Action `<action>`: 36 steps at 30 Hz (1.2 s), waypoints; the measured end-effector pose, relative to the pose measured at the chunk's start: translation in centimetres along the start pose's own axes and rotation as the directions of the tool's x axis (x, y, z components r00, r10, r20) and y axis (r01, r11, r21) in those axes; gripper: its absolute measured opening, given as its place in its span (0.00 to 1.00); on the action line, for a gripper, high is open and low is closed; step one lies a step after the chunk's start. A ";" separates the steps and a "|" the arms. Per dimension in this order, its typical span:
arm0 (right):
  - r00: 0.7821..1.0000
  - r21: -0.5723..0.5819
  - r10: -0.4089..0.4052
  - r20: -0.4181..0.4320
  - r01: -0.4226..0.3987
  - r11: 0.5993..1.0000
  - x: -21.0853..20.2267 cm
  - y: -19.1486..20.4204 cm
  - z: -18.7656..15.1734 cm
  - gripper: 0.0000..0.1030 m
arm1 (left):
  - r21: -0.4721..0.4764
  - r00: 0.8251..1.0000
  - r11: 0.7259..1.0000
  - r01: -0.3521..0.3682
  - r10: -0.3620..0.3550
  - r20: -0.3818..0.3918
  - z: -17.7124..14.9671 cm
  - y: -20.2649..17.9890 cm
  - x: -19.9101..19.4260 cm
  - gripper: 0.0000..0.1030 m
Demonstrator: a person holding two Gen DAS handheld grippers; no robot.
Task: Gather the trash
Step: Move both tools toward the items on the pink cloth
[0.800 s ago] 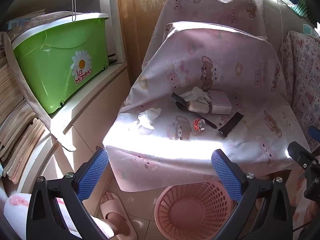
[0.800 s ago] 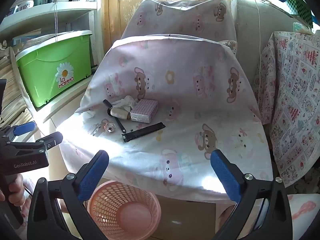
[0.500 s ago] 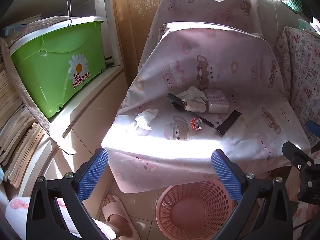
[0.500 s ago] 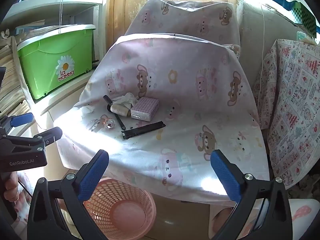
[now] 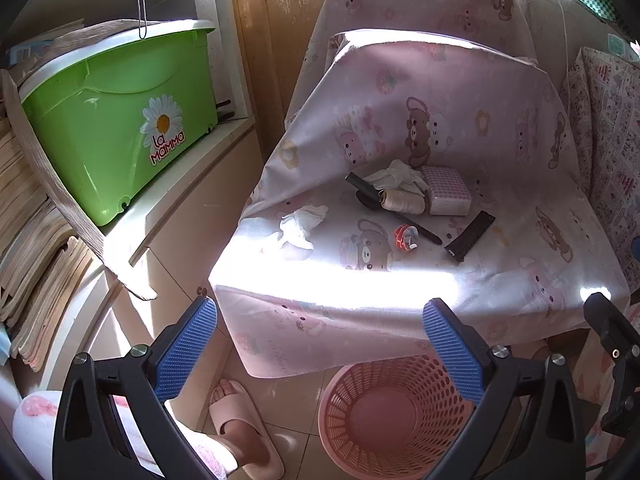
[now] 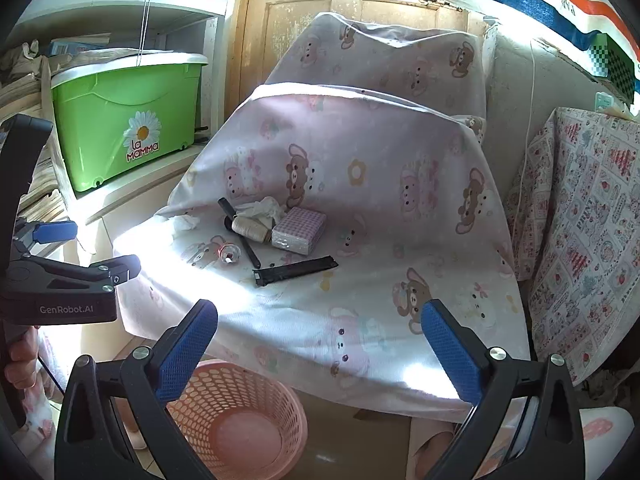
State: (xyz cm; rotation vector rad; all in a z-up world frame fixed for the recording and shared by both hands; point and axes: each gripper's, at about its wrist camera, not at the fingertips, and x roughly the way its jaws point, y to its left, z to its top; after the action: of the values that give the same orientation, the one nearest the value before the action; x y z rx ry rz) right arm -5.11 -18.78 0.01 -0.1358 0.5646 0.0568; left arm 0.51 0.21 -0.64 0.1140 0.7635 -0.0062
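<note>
Green storage box [image 5: 120,128] is sitting on the shelf at left. Crumpled tissue [image 5: 300,226] is lying on the bear-print sheet [image 5: 460,120], near a thread spool [image 5: 402,203]. Pink basket [image 5: 394,412] is standing below. Left gripper [image 5: 320,348] and right gripper [image 6: 318,350] are both gaping wide, holding nothing.

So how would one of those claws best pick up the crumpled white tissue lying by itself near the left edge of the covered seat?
Probably from above, closing across the raised, bunched middle of the crumpled tissue. It lies loose on the cloth-covered seat, apart from the thread spool and the other items, so nothing crowds it. The wide-open left claw sits nearer that side, with the pink basket on the floor below the seat's front edge.
</note>
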 end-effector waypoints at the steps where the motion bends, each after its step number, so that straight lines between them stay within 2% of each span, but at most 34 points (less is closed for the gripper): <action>1: 1.000 0.001 0.008 -0.007 -0.008 1.000 0.1 0.1 -0.1 0.99 | 0.000 1.000 1.000 -0.005 0.005 -0.004 0.0 0.1 0.1 0.99; 8: 0.999 0.014 0.024 -0.036 -0.023 1.000 0.5 0.1 -0.3 0.99 | -0.030 1.000 1.000 0.001 -0.001 -0.026 -0.1 1.0 0.4 0.99; 19: 0.995 0.060 0.004 -0.102 0.002 0.998 1.7 -0.9 -0.3 0.99 | -0.014 0.999 1.000 0.001 -0.002 -0.036 -0.1 0.2 0.6 0.99; 36: 0.995 0.052 -0.014 -0.099 0.019 0.998 1.6 -0.8 -0.4 0.99 | -0.010 0.997 1.000 0.007 -0.007 -0.073 -0.5 0.3 1.3 0.99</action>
State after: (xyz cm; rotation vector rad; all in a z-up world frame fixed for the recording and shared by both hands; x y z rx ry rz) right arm -3.92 -19.63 -1.09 -0.0915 0.6628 0.0194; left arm 1.10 0.60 -1.83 0.1027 0.8367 -0.0049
